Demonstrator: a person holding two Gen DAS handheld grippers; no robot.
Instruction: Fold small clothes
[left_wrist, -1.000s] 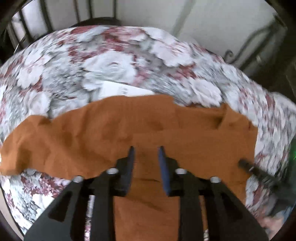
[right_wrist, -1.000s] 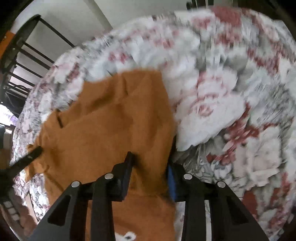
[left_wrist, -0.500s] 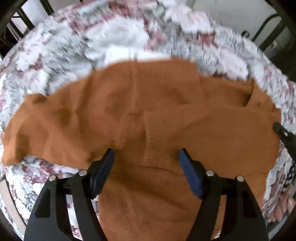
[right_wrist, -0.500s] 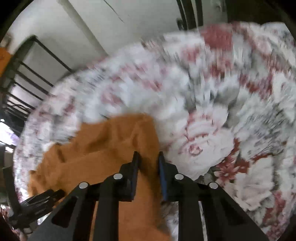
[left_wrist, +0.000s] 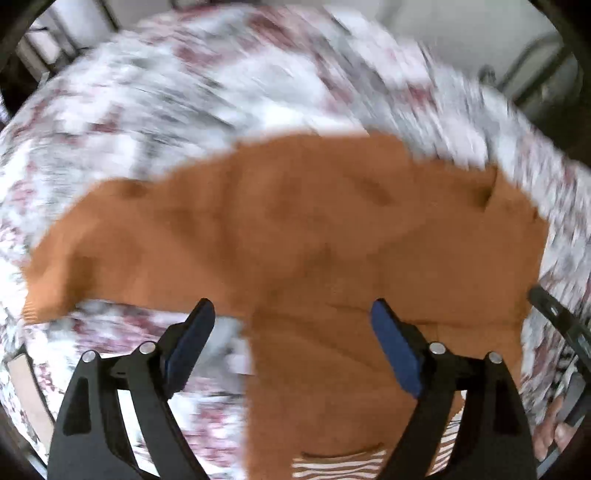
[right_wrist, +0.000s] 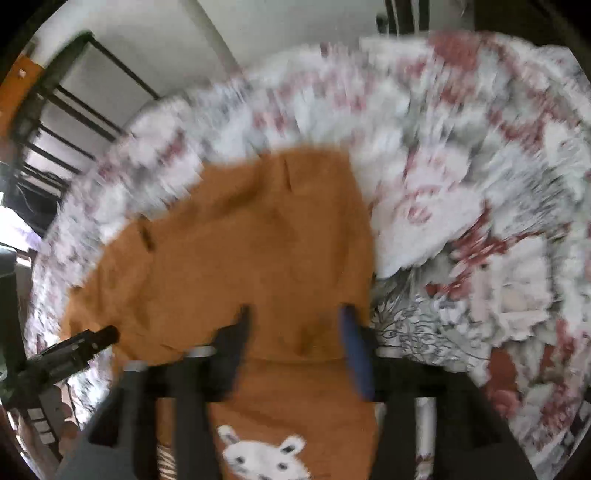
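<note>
Left wrist view: top (left_wrist: 295, 236) lying part-folded on the bedspread (left_wrist: 221, 92).
Left gripper (left_wrist: 291, 321) and right gripper (right_wrist: 295, 321), jaws just opened wide, are hovering empty over the top; folding remains.

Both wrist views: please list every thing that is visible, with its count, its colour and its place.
small garment: one, orange-brown with a white animal picture on its front, lying partly folded on the bedcover.
bedcover: one, white and grey with dark red flowers, under the garment, filling most of both views.
striped cloth: one, brown and white, at the garment's near edge; what it is I cannot tell.
metal frame: black bars, beyond the bed.
wall: white, behind the bed.
left claw: one, black with blue pads, open above the garment; jaws just opened.
right claw: one, black with blue pads, open above the garment; jaws just opened.
</note>
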